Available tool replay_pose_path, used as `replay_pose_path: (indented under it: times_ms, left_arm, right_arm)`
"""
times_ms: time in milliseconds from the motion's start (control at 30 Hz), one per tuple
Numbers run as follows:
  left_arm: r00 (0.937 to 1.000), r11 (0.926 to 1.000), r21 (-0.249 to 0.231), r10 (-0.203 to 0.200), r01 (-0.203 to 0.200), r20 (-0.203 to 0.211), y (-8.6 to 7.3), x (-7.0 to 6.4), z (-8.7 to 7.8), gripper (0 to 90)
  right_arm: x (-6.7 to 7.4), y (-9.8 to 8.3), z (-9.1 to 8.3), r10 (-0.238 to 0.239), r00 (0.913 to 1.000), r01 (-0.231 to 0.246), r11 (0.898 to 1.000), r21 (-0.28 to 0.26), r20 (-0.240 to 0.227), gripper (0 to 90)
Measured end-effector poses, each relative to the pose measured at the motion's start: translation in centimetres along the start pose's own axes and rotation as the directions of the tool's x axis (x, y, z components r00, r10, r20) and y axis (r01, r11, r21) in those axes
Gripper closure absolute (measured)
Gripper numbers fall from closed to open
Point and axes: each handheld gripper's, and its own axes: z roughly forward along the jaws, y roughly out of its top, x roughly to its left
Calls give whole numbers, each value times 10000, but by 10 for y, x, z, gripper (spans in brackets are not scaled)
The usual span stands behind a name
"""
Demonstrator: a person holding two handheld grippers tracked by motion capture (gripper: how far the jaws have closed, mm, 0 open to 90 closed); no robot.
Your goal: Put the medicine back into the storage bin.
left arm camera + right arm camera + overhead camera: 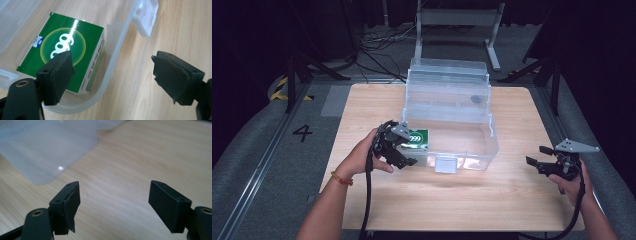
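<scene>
With the green box (62,53) lying flat in the near-left corner of the clear bin (492,145), I hold my left tongs (404,150) wide open and empty, straddling the bin's rim, probably positioned to reach in or withdraw. My right tongs (537,156), also wide open and empty, hover over the bench (512,200), well clear of the bin.

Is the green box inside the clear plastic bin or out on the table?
Inside. The green cardboard box lies flat on the floor of the clear plastic bin, in its front left corner, behind the curved wall.
</scene>
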Motion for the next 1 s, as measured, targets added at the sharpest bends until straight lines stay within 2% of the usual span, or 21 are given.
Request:
replay_pose_path:
  times_ms: [67, 100, 167, 267, 367, 400, 433, 467, 500, 533, 567, 667, 733, 767, 900, 1000]
  left_arm:
    - [9998, 9999, -9, 140, -139, 155, -1, -1, 3, 172]
    - [9994, 9997, -69, 222, -220, 279, -2, -2, 5, 172]
    - [9992, 9996, -50, 291, -290, 256, -2, -3, 7, 238]
    - [9990, 9995, -37, 304, -302, 340, -2, -3, 12, 321]
    - [9987, 9993, -115, 354, -350, 369, -2, -2, 15, 418]
    - [9987, 9993, -115, 354, -350, 369, -2, -2, 15, 438]
    - [9984, 9994, -176, 320, -312, 470, -3, -2, 17, 438]
    - [9983, 9990, -212, 401, -392, 432, -2, -1, 18, 508]
    - [9986, 9993, -112, 353, -348, 401, -2, -1, 18, 525]
    - [9979, 9988, -243, 430, -418, 490, -2, -1, 19, 559]
    - [9981, 9983, -314, 497, -486, 368, -3, -1, 19, 608]
    - [9987, 9989, -273, 387, -378, 333, -4, 1, 20, 709]
    - [9988, 9994, -81, 350, -347, 344, -5, 2, 20, 718]
    - [9987, 9992, -88, 388, -385, 345, -5, 2, 20, 725]
    - [9983, 9985, -167, 527, -523, 235, -6, 3, 21, 769]
    - [9971, 9975, -184, 690, -684, 335, -5, 5, 21, 777]
  right_arm:
    - [1, 22, 0, -346, 9988, 336, 9990, -299, -352, 262]
    - [2, 32, 2, -555, 9977, 543, 9980, -313, -381, 262]
    - [5, 52, 5, -1054, 9937, 1039, 9938, -390, -389, 272]
    - [8, 83, 13, -1479, 9871, 1439, 9875, -648, -612, 300]
    - [13, 108, 20, -1897, 9798, 1843, 9795, -816, -641, 326]
    - [13, 108, 20, -1897, 9798, 1843, 9795, -816, -641, 326]
    - [15, 117, 23, -1955, 9783, 1892, 9779, -893, -682, 336]
    - [16, 126, 26, -2066, 9753, 1996, 9758, -893, -778, 337]
    - [16, 132, 28, -2165, 9731, 2091, 9736, -918, -790, 340]
    - [18, 140, 31, -2250, 9715, 2179, 9715, -929, -742, 344]
    - [19, 147, 34, -2315, 9700, 2245, 9701, -925, -737, 344]
    - [21, 168, 47, -2433, 9663, 2340, 9663, -1067, -839, 351]
    - [23, 177, 55, -2441, 9649, 2335, 9662, -1093, -970, 352]
    - [25, 184, 62, -2583, 9616, 2487, 9630, -1041, -923, 352]
    - [28, 197, 77, -2722, 9570, 2645, 9607, -839, -1004, 359]
    - [28, 206, 90, -2722, 9554, 2644, 9612, -790, -1144, 409]
